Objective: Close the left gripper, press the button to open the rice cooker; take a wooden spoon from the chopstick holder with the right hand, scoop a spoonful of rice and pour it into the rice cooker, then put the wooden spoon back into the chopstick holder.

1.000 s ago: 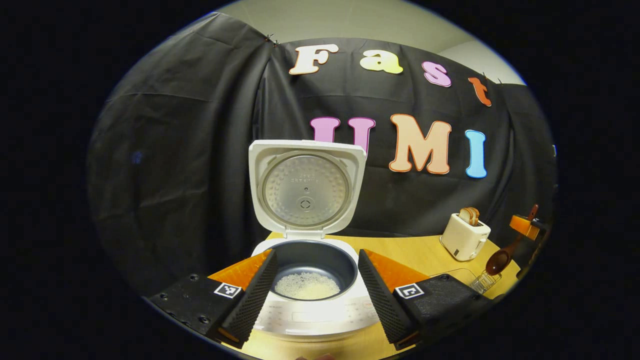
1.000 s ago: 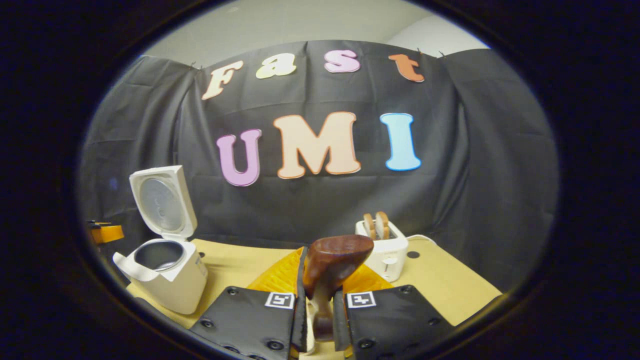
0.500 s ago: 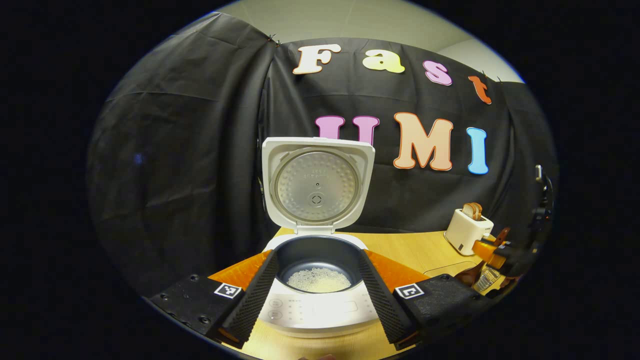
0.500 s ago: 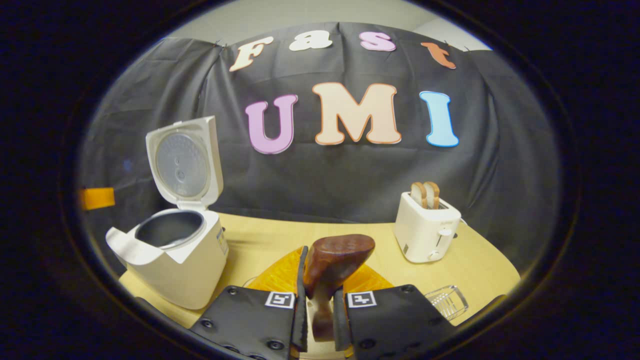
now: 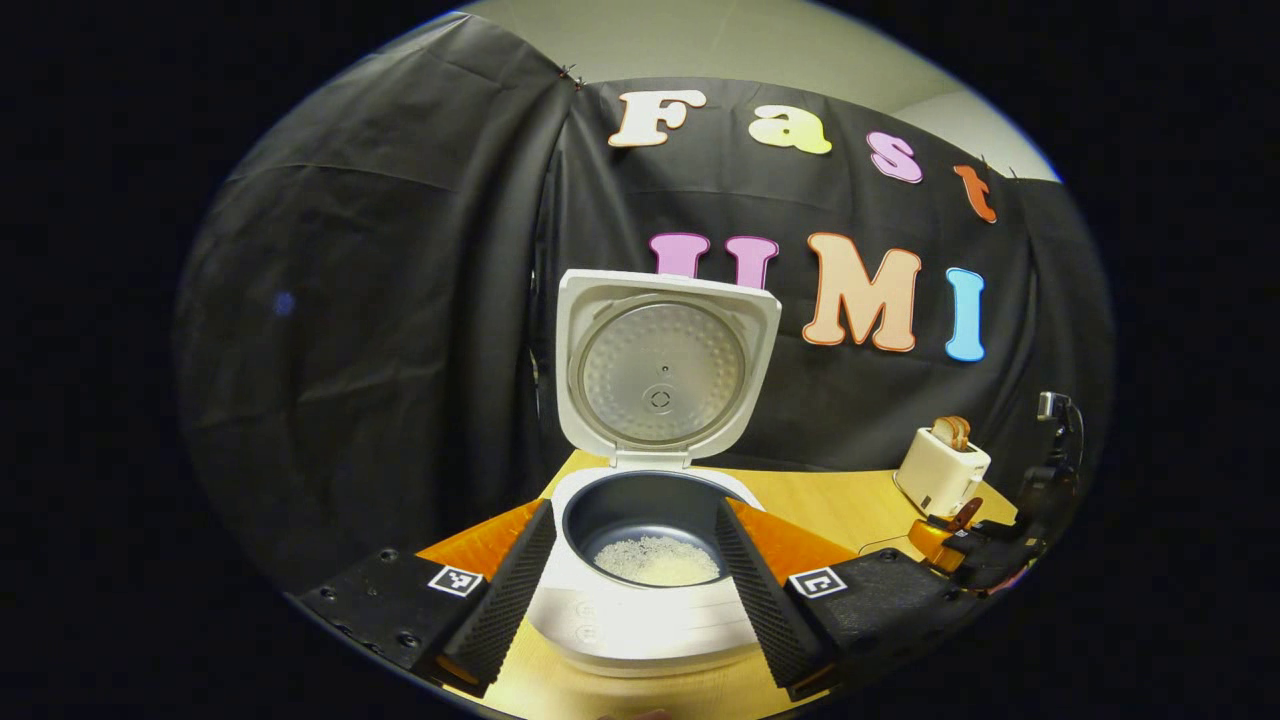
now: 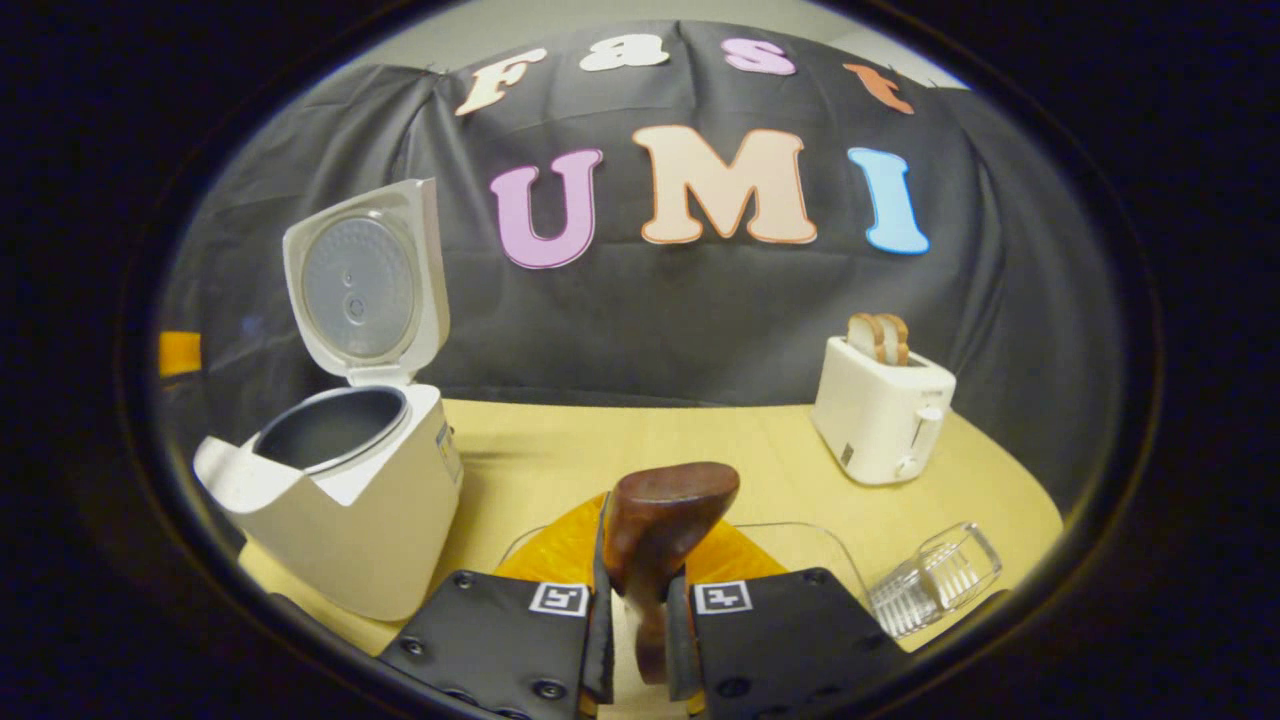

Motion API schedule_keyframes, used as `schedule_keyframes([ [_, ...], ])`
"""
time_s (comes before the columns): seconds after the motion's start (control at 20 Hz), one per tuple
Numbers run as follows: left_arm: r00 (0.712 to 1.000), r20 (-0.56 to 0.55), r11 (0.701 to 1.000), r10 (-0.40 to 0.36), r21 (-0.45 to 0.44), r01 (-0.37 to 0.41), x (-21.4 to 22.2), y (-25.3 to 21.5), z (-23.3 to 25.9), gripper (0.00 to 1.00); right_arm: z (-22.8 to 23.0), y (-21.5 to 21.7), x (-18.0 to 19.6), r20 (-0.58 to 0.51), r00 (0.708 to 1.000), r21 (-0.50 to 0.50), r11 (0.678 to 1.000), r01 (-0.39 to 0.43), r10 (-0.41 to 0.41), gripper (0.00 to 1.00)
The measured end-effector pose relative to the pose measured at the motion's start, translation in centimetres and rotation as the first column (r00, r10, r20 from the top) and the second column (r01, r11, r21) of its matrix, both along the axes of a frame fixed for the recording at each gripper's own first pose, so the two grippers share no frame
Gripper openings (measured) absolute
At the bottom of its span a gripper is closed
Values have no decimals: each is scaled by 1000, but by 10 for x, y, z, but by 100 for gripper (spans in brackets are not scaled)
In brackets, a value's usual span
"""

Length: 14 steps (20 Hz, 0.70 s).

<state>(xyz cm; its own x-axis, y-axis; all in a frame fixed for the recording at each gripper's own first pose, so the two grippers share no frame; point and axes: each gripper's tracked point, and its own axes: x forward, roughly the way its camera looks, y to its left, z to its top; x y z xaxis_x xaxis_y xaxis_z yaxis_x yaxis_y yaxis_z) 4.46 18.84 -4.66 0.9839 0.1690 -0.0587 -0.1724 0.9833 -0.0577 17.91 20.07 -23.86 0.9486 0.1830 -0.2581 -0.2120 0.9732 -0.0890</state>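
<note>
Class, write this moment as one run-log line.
rice cooker: lid open, rice inside | right tongs: shut on wooden spoon | left tongs: open, before cooker | chopstick holder: lying on table

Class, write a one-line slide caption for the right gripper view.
Right hand-held gripper grips a wooden spoon above the table, open rice cooker to one side, toaster to the other.

White rice cooker; dark brown wooden spoon; cream toaster; pale wood table
</note>
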Motion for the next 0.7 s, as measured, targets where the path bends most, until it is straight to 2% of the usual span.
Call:
schedule_keyframes([
  [0.1,1000,1,1000,0,1,0,0,3,0,92,-1,1,0,-18,1000,52,998,22,-21,24],
  [0.3,1000,2,1000,-12,-25,12,2,2,-1,95,-3,1,-3,-77,995,182,981,69,-56,23],
  [0.4,1000,1,999,-23,-33,23,3,-2,-2,92,-2,-4,-2,-113,990,267,957,109,-81,23],
  [0.55,999,1,999,-38,-32,38,2,-6,-1,94,1,-20,-2,-155,981,388,906,168,-115,23],
  [0.7,998,-4,998,-58,-39,58,1,-13,-3,95,12,-29,-5,-151,980,459,868,188,-132,23],
])
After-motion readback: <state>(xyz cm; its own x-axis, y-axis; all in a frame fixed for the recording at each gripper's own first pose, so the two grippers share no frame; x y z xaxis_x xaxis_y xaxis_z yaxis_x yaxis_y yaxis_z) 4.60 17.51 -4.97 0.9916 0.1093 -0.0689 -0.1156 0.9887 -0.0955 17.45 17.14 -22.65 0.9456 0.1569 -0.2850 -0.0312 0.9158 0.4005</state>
